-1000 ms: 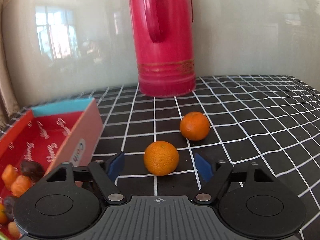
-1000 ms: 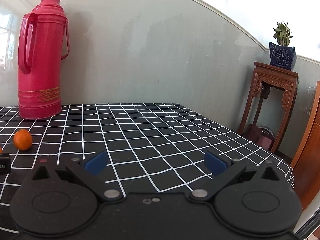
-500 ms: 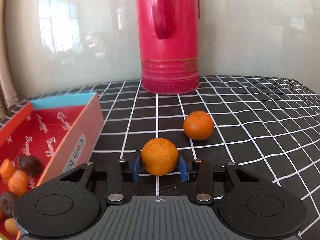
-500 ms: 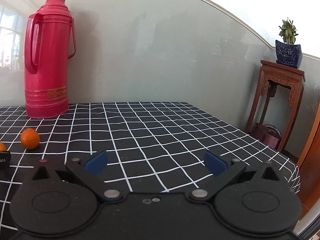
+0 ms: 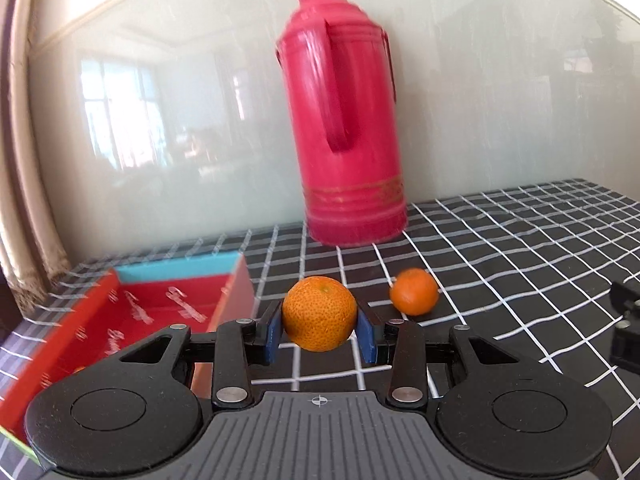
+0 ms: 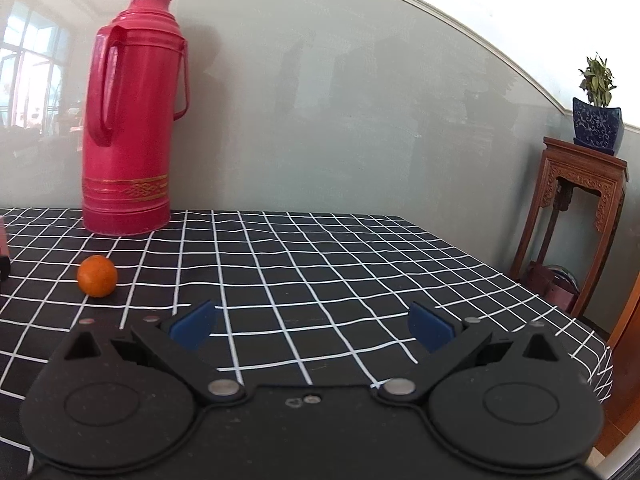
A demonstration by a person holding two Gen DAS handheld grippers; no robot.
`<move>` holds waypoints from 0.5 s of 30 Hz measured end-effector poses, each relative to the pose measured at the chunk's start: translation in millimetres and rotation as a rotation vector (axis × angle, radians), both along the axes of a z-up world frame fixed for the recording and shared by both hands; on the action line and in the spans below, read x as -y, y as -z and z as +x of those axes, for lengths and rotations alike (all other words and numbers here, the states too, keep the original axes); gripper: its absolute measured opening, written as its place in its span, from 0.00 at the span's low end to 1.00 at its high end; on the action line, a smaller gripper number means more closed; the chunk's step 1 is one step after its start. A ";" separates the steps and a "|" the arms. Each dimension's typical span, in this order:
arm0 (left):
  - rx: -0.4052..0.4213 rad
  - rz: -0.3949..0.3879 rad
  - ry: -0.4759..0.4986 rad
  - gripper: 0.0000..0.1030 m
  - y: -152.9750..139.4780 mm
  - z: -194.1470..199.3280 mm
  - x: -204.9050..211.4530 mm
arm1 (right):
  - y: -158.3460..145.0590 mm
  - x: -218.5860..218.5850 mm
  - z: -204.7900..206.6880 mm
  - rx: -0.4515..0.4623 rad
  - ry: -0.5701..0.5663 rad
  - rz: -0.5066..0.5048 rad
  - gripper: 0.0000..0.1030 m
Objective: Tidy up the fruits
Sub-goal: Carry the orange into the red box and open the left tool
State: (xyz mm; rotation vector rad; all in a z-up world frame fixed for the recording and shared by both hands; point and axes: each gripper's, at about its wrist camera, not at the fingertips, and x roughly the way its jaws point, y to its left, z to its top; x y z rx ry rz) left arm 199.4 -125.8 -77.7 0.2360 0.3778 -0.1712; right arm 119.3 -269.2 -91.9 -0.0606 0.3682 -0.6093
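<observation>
Black white-grid tablecloth (image 6: 320, 264) against a grey wall. Beside the tall red thermos (image 5: 344, 120), an open red cardboard box (image 5: 132, 312). Left gripper (image 5: 320, 330) clamps a round orange mandarin (image 5: 319, 313); right gripper (image 6: 312, 326) fingers apart.

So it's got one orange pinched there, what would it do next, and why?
Probably swing the left gripper leftward over the red box and release. Its jaws are clamped on the held orange, and the open box sits just left. A second orange waits on the tablecloth.

Black jaws (blue pads (image 5: 274, 334))
</observation>
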 end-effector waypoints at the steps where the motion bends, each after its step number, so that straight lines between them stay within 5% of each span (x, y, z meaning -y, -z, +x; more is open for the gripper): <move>1: 0.016 0.005 -0.007 0.38 -2.6 -3.2 -2.8 | -0.1 -2.4 1.0 0.000 -0.006 -0.002 0.94; 7: 0.075 0.007 -0.094 0.38 -15.3 -7.9 -32.9 | -0.2 -20.4 6.4 -0.006 -0.054 -0.017 0.94; 15: 0.013 -0.026 -0.253 0.38 -16.1 5.8 -88.1 | -0.2 -45.4 15.6 -0.007 -0.119 -0.026 0.94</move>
